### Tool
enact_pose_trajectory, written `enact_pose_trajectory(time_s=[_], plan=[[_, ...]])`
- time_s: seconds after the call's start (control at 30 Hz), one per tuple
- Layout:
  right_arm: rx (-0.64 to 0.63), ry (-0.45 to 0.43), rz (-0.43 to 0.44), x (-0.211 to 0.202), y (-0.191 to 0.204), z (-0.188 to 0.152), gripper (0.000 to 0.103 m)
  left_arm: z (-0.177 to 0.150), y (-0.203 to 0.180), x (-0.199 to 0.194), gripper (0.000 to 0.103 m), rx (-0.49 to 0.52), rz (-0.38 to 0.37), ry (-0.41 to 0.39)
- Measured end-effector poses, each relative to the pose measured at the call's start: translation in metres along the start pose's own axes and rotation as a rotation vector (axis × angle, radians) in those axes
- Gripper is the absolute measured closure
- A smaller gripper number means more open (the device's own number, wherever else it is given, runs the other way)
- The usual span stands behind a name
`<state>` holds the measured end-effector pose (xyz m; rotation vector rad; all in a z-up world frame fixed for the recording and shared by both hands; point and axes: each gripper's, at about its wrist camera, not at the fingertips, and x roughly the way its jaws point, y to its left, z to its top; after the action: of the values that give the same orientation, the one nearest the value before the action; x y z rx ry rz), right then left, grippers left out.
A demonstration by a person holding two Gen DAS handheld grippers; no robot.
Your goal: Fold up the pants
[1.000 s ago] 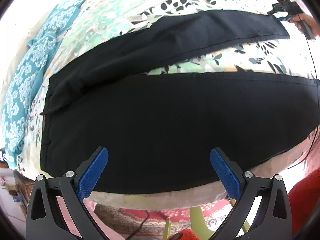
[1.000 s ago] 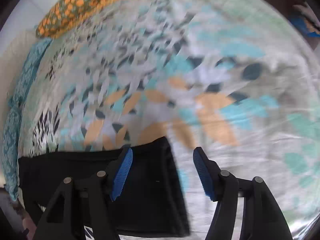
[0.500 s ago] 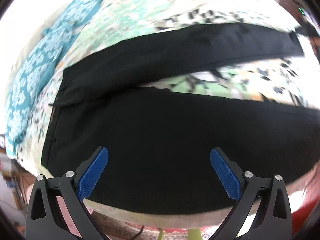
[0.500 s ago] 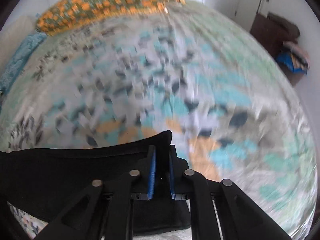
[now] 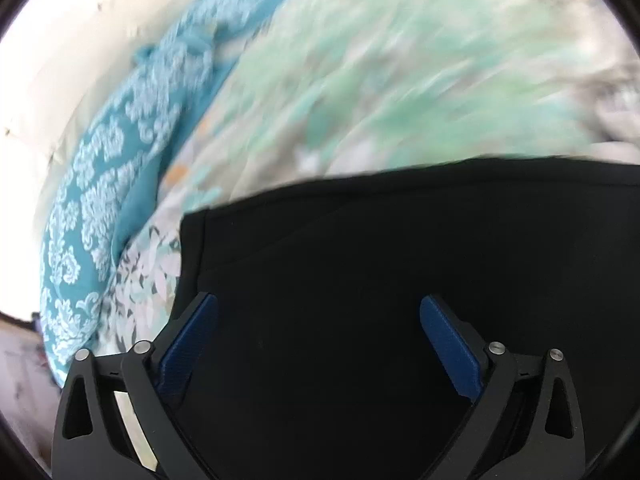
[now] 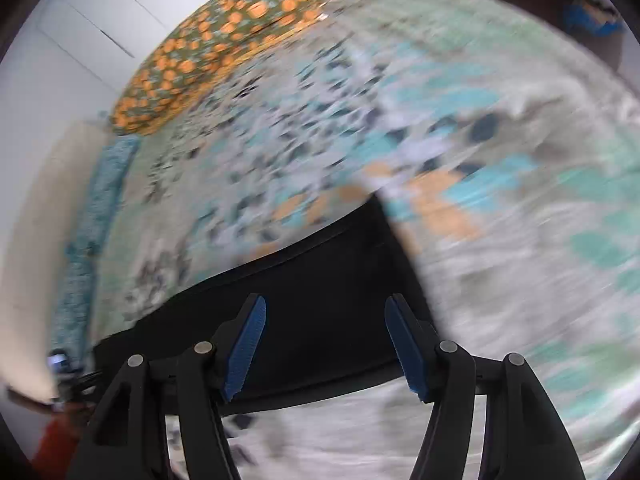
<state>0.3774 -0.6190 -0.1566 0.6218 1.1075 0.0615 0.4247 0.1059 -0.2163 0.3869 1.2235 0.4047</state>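
From the left wrist we see the black pants (image 5: 380,300) filling the lower half of the view, lying flat on the bed (image 5: 400,80) with its leaf-patterned cover. One squared corner of the garment shows at the left, next to a teal patterned pillow (image 5: 112,200) at the bed's edge. The left gripper (image 5: 318,344) hangs over the dark cloth with its blue fingers (image 5: 188,344) spread wide and nothing pinched between them.

The right wrist gives us what the left does not: the narrow end of one pant leg (image 6: 328,280), lying on the bedcover (image 6: 500,240), and an orange-and-green patterned pillow (image 6: 224,48) at the far end of the bed. The right gripper (image 6: 324,344) is over that leg end; its fingers (image 6: 404,344) are opening, the pads stand clear of the cloth, and the leg end lies on the cover below the gap between them.

Both views are smeared by motion, so the cover's print is mostly blur. The pants run out of frame in each view, and in the left view we cannot make out folds or seams in the black expanse. Small things at the right view's lower left edge are too blurred to identify.
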Motion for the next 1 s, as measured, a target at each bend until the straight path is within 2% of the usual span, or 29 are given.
enact_pose_trajectory(time_s=[0.03, 0.07, 0.1, 0.17, 0.23, 0.27, 0.33, 0.37, 0.43, 0.5, 0.57, 0.6, 0.63, 0.67, 0.7, 0.73, 0.77, 0.83, 0.87, 0.93, 1.0], plan=[[-0.003, 0.028, -0.06, 0.014, 0.004, -0.004, 0.041, 0.001, 0.003, 0.006, 0.0, -0.015, 0.015, -0.022], [-0.013, 0.064, -0.191, 0.028, 0.001, -0.009, 0.041, 0.004, 0.007, 0.011, 0.0, -0.033, 0.109, -0.059], [-0.023, 0.068, -0.292, 0.036, -0.006, -0.013, 0.047, 0.005, 0.009, 0.014, 0.0, -0.032, 0.182, -0.064], [0.011, 0.003, -0.283, 0.031, -0.015, -0.017, 0.062, 0.006, 0.017, 0.025, 0.0, -0.044, 0.237, -0.066], [0.046, -0.019, -0.279, 0.028, -0.013, -0.02, 0.063, 0.006, 0.021, 0.031, 0.0, -0.049, 0.256, -0.078], [0.031, -0.018, -0.308, 0.027, -0.004, -0.022, 0.062, 0.006, 0.02, 0.031, 0.0, -0.044, 0.284, -0.083], [0.01, -0.018, -0.34, 0.019, 0.011, -0.031, 0.054, 0.008, 0.021, 0.028, 0.0, -0.057, 0.283, -0.079], [0.014, -0.041, -0.332, 0.01, 0.017, -0.038, 0.048, 0.007, 0.027, 0.023, 0.0, -0.083, 0.264, -0.072], [0.024, -0.094, -0.288, -0.016, 0.028, -0.056, 0.042, 0.005, 0.039, 0.008, 0.002, -0.117, 0.239, -0.071], [0.043, -0.12, -0.272, -0.04, 0.037, -0.089, 0.033, -0.014, 0.044, -0.026, 0.002, -0.125, 0.135, -0.15], [0.095, -0.119, -0.235, -0.065, 0.035, -0.136, 0.032, -0.041, 0.042, -0.059, 0.002, -0.093, 0.041, -0.215], [0.129, -0.114, -0.214, -0.075, 0.033, -0.162, 0.032, -0.063, 0.038, -0.078, 0.001, -0.061, -0.04, -0.239], [0.174, -0.106, -0.202, -0.084, 0.028, -0.19, 0.032, -0.078, 0.032, -0.088, 0.001, -0.033, -0.104, -0.244], [0.231, -0.093, -0.206, -0.09, 0.019, -0.217, 0.032, -0.106, 0.022, -0.103, 0.001, 0.011, -0.187, -0.239], [0.285, -0.083, -0.228, -0.096, 0.008, -0.239, 0.032, -0.129, 0.013, -0.112, 0.001, 0.043, -0.24, -0.234], [0.355, -0.077, -0.27, -0.1, -0.005, -0.261, 0.032, -0.141, 0.008, -0.116, 0.001, 0.064, -0.269, -0.229], [0.425, -0.081, -0.297, -0.104, -0.02, -0.281, 0.032, -0.168, -0.005, -0.12, 0.001, 0.108, -0.311, -0.206], [0.489, -0.176, -0.257, -0.117, -0.036, -0.305, 0.037, -0.197, -0.021, -0.118, 0.001, 0.16, -0.331, -0.152], [0.483, -0.195, -0.293, -0.123, -0.033, -0.309, 0.037, -0.211, -0.026, -0.114, 0.001, 0.171, -0.337, -0.116], [0.393, -0.183, -0.427, -0.129, -0.011, -0.306, 0.035, -0.23, -0.016, -0.111, 0.001, 0.109, -0.373, -0.097], [0.252, -0.199, -0.432, -0.126, 0.024, -0.308, 0.034, -0.232, 0.004, -0.109, 0.001, 0.04, -0.378, -0.081]])
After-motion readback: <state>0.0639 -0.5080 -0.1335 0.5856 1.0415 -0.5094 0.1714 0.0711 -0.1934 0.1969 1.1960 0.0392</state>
